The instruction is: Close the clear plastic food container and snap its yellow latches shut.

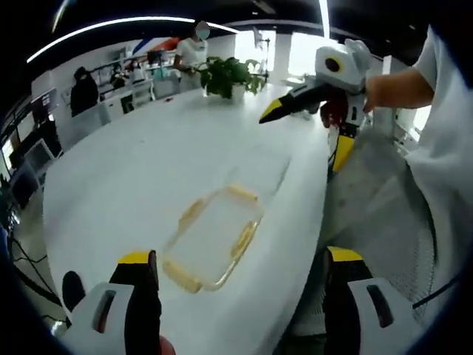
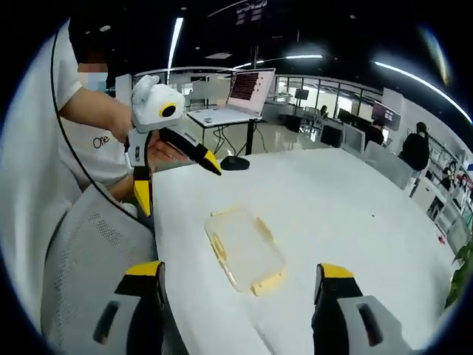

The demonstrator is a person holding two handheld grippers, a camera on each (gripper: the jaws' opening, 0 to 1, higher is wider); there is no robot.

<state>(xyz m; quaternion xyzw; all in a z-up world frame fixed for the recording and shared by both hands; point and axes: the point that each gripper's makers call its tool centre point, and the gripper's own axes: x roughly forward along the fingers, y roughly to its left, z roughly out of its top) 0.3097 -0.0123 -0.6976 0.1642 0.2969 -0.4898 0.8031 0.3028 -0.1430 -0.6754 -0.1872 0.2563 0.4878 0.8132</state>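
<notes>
Left gripper (image 1: 240, 270): jaws spread wide, nothing held, above table edge.
Right gripper (image 2: 242, 285): jaws wide apart, empty.
Container (image 1: 213, 237): clear, yellow latches, flat on white table (image 1: 133, 177), between both grippers, untouched.

Bright ceiling strip lights (image 1: 111, 24), window glare (image 1: 303, 52) blown out, glossy white table (image 1: 133, 170) softly lit, fisheye bending edges, slight overall blur

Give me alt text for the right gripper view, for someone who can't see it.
A clear plastic food container with yellow latches lies on a white table, beyond the right tongs, which are open. The left tongs, held by a person's hand, hover above the table's far edge.
</notes>
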